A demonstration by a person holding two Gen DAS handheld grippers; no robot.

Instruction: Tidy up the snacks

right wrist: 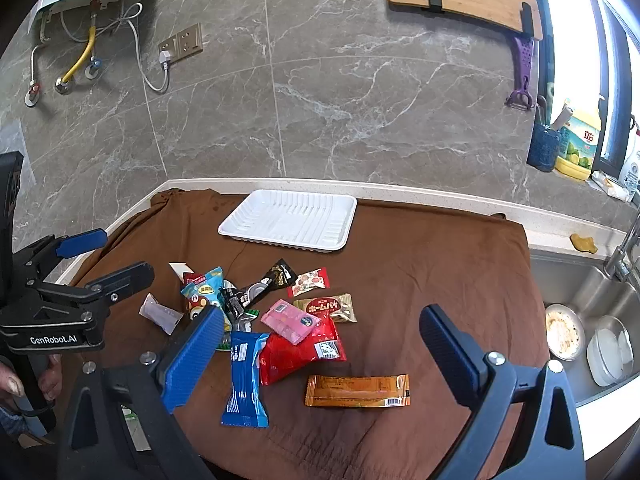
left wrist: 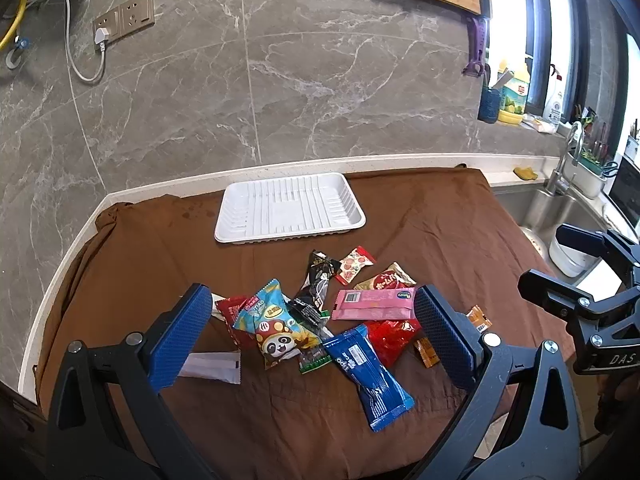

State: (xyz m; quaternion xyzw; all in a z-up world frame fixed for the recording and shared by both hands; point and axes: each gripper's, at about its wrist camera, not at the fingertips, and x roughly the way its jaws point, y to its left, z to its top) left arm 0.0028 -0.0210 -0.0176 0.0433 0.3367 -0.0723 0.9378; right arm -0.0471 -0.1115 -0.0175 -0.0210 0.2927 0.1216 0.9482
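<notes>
Bare brown cloth (right wrist: 420, 272) right of snack pile (right wrist: 280, 328); tray (right wrist: 288, 222) seemingly unobstructed.

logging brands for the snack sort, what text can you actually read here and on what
"GenRobot.AI": body of the left gripper
"DAS": body of the right gripper, rest cut off
"OREO": blue packet, seen inverted
Japanese lettering: brown packet
Other snack packets and the yellow bottle: print too small or blurred

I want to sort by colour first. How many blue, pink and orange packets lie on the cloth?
Blue: 2, the dark blue packet and the light blue panda packet
Pink: 1, the pink packet
Orange: 1, the orange packet
Total: 4
</notes>
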